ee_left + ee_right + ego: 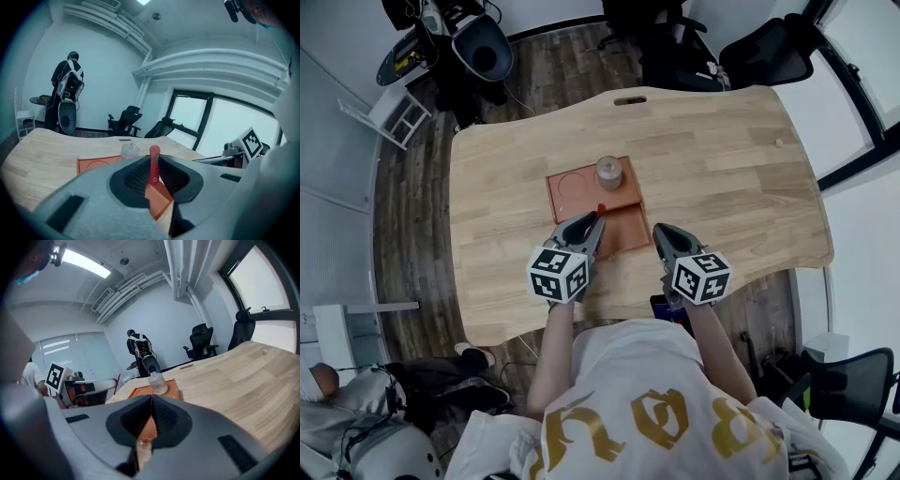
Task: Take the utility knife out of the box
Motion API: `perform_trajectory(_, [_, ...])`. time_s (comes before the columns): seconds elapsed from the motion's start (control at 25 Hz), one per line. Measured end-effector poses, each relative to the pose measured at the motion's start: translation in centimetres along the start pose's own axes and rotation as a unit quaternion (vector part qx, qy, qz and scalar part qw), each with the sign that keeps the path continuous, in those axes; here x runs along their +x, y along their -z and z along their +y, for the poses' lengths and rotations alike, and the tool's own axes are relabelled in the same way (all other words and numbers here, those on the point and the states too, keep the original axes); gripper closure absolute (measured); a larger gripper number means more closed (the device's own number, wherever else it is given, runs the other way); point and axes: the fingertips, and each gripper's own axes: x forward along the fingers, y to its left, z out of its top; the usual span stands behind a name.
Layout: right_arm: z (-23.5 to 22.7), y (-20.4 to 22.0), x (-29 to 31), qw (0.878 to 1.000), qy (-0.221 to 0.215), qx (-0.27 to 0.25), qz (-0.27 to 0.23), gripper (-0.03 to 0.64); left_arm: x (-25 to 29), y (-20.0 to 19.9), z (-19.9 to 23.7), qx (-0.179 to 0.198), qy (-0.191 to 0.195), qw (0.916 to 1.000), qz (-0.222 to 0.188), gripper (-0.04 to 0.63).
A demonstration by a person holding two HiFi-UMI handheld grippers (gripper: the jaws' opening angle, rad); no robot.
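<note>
Left gripper (589, 223) clamps the utility knife (153, 169), long axis upright between the pads (red end protruding above), over the box (574, 193) at frame centre. Right gripper (151, 402), lower right, is closed and empty.

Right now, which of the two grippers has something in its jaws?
The left gripper: a red utility knife stands clamped between its jaws. The right gripper is shut and empty.

Light wooden table (741, 159) on dark plank floor (412, 216); black office chairs (769, 47); large windows (225, 122); white walls (103, 70); ceiling strip light (84, 263).
</note>
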Motion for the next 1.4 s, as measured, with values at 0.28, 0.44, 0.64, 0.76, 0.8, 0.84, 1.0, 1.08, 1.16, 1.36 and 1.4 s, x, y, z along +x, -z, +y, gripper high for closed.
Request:
perform_trajectory(0.28, [1.7,-2.4,-0.6,0.999,0.009,-0.039,-0.037,0.604,-2.4,-2.2,0.0,0.004,-0.007,0.9992,-0.038,0.538])
perform_trajectory(0.44, [3.8,-3.7,-0.5,0.997,-0.004,-0.064,-0.048,0.604,-3.9,-2.9,0.5,0.017,-0.029,0.9974,-0.064,0.538])
perform_trajectory(0.64, [4.6,-3.3,-0.5,0.997,-0.003,-0.067,-0.045,0.604,-4.9,-3.3,0.8,0.02,-0.033,0.9965,-0.074,0.538])
perform_trajectory(0.76, [4.8,-2.9,-0.3,0.997,-0.002,-0.068,-0.042,0.604,-5.3,-3.0,1.1,0.024,-0.041,0.9961,-0.075,0.538])
perform_trajectory(0.8, [4.8,-2.8,-0.3,0.997,-0.002,-0.069,-0.042,0.604,-5.5,-2.9,1.2,0.026,-0.044,0.9959,-0.074,0.538])
perform_trajectory(0.84, [4.8,-2.8,-0.3,0.997,-0.001,-0.069,-0.042,0.604,-5.6,-2.8,1.4,0.028,-0.047,0.9957,-0.074,0.538])
perform_trajectory(1.0, [5.0,-2.7,-0.3,0.997,0.001,-0.071,-0.042,0.606,-6.1,-2.8,1.7,0.027,-0.051,0.9953,-0.077,0.538])
perform_trajectory(1.08, [5.1,-2.9,-0.4,0.996,0.003,-0.082,-0.043,0.606,-6.2,-2.9,1.7,0.027,-0.052,0.9951,-0.079,0.538])
perform_trajectory(1.16, [5.1,-3.1,-0.4,0.995,0.005,-0.092,-0.044,0.606,-6.1,-3.1,1.8,0.026,-0.052,0.995,-0.081,0.538])
perform_trajectory(1.36, [4.7,-3.3,-0.6,0.995,0.007,-0.087,-0.046,0.606,-5.7,-3.4,1.5,0.028,-0.049,0.995,-0.083,0.538])
perform_trajectory(1.4, [4.6,-3.4,-0.6,0.995,0.007,-0.086,-0.046,0.606,-5.7,-3.4,1.5,0.029,-0.05,0.9949,-0.082,0.538])
